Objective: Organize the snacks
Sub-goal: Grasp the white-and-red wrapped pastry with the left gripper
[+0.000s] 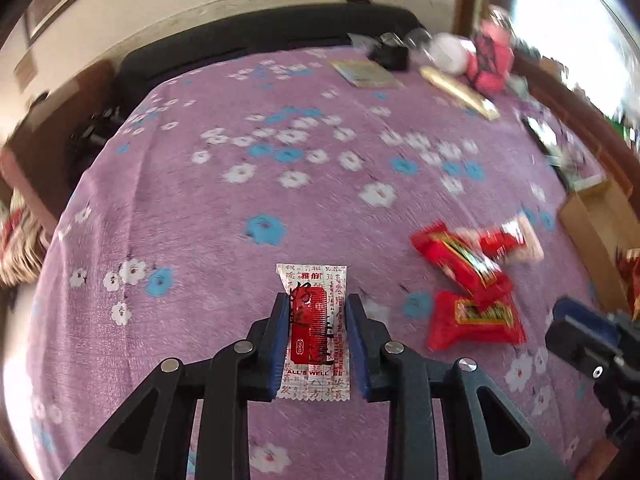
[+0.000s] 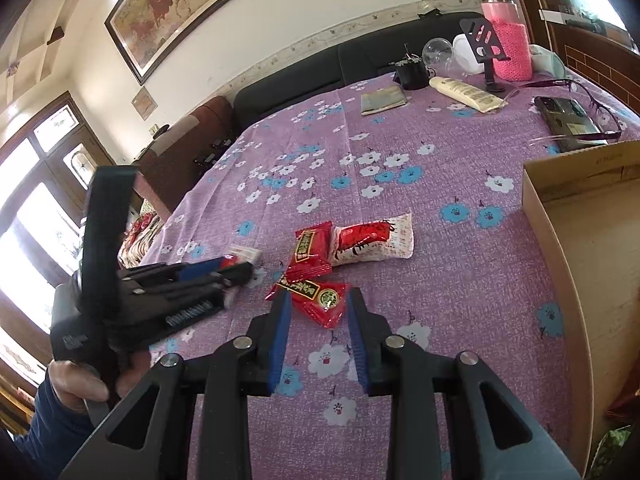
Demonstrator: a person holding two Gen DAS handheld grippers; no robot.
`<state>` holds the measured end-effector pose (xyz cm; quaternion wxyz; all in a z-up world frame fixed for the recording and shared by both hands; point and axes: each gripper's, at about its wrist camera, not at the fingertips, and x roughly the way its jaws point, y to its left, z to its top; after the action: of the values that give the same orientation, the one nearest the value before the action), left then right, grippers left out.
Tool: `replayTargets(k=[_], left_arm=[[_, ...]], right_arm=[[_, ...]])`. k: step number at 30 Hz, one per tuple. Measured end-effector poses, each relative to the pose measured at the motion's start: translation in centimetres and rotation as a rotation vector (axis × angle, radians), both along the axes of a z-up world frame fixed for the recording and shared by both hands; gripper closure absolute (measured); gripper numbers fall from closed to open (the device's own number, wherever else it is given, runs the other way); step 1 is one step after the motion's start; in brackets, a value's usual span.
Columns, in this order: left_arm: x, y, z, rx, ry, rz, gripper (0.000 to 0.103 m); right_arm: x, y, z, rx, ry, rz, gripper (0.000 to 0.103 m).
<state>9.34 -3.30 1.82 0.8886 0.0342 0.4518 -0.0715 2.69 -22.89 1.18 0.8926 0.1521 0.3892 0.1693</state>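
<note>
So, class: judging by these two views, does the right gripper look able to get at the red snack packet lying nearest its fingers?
Probably yes. The right gripper has nothing between its pads, and the nearest red snack packet lies flat on the purple floral cloth just ahead. The left gripper, holding a white-and-red sachet, sits off to the side.

Purple flowered cloth (image 2: 420,208) covers the table, dark sofa (image 2: 360,64) behind it, cream wall w/ framed horse painting (image 2: 168,8), bright windows (image 2: 44,208) at left, daylight pouring in.
</note>
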Motion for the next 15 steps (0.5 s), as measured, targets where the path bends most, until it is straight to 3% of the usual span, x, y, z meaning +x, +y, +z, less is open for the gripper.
replayTargets(k=[3,9,11,15], left_arm=[[0.9,1.5,-0.1,-0.068,0.006,0.017,0.075],[1.2,3.0,0.7,-0.123,-0.022,0.035,0.075],[0.9,3.0,1.1,-0.138,-0.036,0.031,0.075],[0.5,3.2,1.7,-0.145,-0.060,0.030,0.075]], right_arm=[[0.3,0.1,-0.3,-0.011,0.014,-0.008,0.074],[1.7,0.9,0.0,0.012,0.081,-0.019,0.073],[3.1,1.6,0.1,0.013,0.108,0.002,0.068],[5.5,1.9,-0.4,-0.020,0.114,-0.019,0.067]])
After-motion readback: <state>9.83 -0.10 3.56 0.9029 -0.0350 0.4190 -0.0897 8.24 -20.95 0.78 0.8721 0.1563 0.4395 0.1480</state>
